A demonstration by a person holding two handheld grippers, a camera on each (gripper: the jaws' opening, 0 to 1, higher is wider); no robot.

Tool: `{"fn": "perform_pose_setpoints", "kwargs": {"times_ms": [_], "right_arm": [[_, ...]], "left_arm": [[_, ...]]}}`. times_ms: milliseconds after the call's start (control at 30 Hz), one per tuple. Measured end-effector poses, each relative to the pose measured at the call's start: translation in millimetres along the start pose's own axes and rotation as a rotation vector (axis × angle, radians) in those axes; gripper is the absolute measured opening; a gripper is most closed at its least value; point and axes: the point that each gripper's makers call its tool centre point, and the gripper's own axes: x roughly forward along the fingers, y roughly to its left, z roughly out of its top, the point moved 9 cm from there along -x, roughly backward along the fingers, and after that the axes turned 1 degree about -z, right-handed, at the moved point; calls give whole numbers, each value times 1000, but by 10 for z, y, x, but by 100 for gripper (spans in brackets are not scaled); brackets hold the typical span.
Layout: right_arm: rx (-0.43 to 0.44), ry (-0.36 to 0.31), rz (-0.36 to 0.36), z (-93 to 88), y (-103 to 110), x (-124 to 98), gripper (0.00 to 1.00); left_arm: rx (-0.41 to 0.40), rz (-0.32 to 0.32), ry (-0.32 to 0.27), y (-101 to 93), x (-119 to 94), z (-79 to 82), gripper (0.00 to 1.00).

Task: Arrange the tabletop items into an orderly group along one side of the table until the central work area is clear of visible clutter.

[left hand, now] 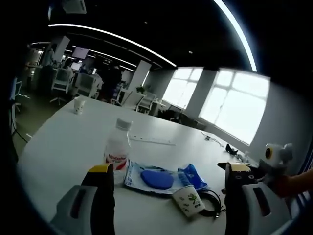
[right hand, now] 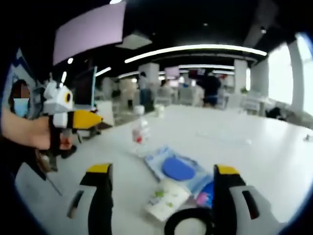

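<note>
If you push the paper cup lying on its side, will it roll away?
Probably. The paper cup lies on its side on the table, so a nudge would likely roll it in a curve. It looks empty, so light and easy to crush. The black cable beside it might stop it.

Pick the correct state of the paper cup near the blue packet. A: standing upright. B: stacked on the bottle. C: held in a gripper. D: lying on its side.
D: the paper cup lies tipped over on the table beside the blue packet, apart from the upright bottle.
</note>
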Motion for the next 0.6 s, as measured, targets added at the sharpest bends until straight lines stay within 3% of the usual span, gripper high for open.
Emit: {"fn": "perform_pose_setpoints", "kwargs": {"times_ms": [300, 600], "right_arm": [[20, 34, 14, -51, -388, -122, 78], [38, 43, 2, -75, -689, -179, 77]], "left_arm": [[14, 76, 10, -117, -25, -31, 90], [55, 62, 34, -371, 157, -27, 87]]}}
